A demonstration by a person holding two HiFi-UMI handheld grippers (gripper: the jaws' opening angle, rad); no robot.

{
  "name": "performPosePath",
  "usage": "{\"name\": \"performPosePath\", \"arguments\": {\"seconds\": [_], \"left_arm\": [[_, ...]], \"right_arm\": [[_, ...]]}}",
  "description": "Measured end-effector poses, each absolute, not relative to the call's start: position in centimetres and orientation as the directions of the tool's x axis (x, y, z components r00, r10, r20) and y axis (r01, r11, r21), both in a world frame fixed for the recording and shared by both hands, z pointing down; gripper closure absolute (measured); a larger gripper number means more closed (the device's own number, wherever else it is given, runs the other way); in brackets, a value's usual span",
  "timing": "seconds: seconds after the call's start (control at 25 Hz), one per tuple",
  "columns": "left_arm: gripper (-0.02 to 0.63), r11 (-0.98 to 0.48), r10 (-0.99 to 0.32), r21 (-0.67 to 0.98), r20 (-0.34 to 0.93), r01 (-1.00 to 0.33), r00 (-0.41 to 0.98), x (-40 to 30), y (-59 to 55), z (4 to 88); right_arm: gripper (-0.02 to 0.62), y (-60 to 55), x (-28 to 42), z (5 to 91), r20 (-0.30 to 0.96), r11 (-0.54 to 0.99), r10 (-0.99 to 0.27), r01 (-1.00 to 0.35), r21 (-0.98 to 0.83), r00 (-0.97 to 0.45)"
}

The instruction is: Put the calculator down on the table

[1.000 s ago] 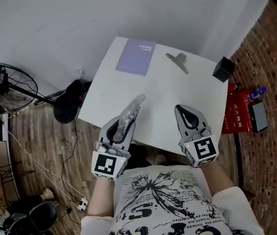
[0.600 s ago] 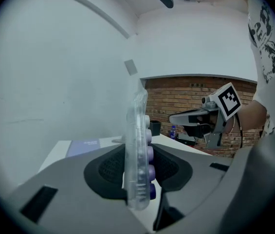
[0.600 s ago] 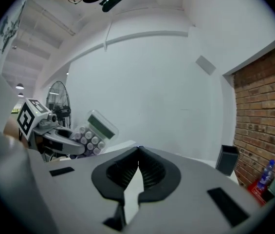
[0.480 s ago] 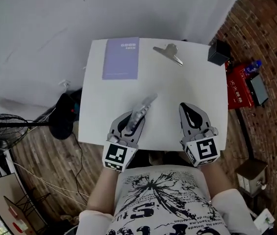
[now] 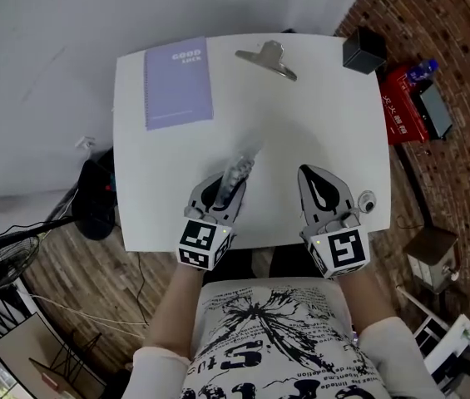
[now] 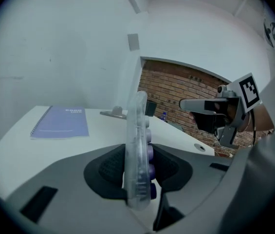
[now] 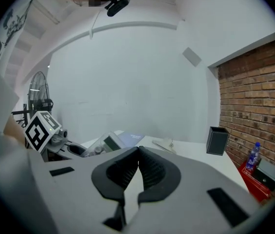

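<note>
The calculator [image 5: 236, 173] is clear plastic with purple keys. It stands on edge between the pads of my left gripper [image 5: 218, 191], which is shut on its lower end over the near part of the white table [image 5: 318, 115]. In the left gripper view the calculator [image 6: 138, 150] rises upright out of the jaws, keys facing right. My right gripper [image 5: 322, 191] hovers beside it to the right, shut with nothing in it; its pads [image 7: 149, 172] meet at the tips. From the right gripper view the calculator [image 7: 105, 144] shows at the left.
A purple spiral notebook [image 5: 178, 83] lies at the table's far left. A metal clip [image 5: 266, 60] sits at the far middle and a black box [image 5: 363, 54] at the far right corner. Beyond the right edge are a brick floor and a red box [image 5: 403, 106].
Both grippers have come down and nearer to the table's front edge. The calculator stays in the left gripper and now points flatter over the tabletop.
</note>
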State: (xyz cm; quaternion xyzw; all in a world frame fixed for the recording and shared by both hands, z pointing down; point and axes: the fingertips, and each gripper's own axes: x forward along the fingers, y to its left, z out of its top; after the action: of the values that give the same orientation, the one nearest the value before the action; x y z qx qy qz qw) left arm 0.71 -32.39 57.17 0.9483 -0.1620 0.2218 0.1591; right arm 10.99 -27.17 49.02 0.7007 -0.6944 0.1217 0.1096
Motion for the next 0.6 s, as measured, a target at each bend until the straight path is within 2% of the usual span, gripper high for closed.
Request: {"name": "performPosePath", "arguments": {"seconds": [0.4, 0.6], "left_arm": [[0.46, -0.866, -0.201, 0.287, 0.55, -0.41, 0.811, 1.3, -33.0, 61.1], [0.46, -0.84, -0.214, 0.319, 0.548, -0.438, 0.809, 1.2, -33.6, 61.3]], "right_arm": [[0.581, -28.0, 11.3, 50.8, 0.354, -0.056, -0.934, -0.998, -0.034, 0.04], [0.581, -28.6, 11.6, 51.1, 0.364, -0.061, -0.93, -0.998, -0.032, 0.045]]}}
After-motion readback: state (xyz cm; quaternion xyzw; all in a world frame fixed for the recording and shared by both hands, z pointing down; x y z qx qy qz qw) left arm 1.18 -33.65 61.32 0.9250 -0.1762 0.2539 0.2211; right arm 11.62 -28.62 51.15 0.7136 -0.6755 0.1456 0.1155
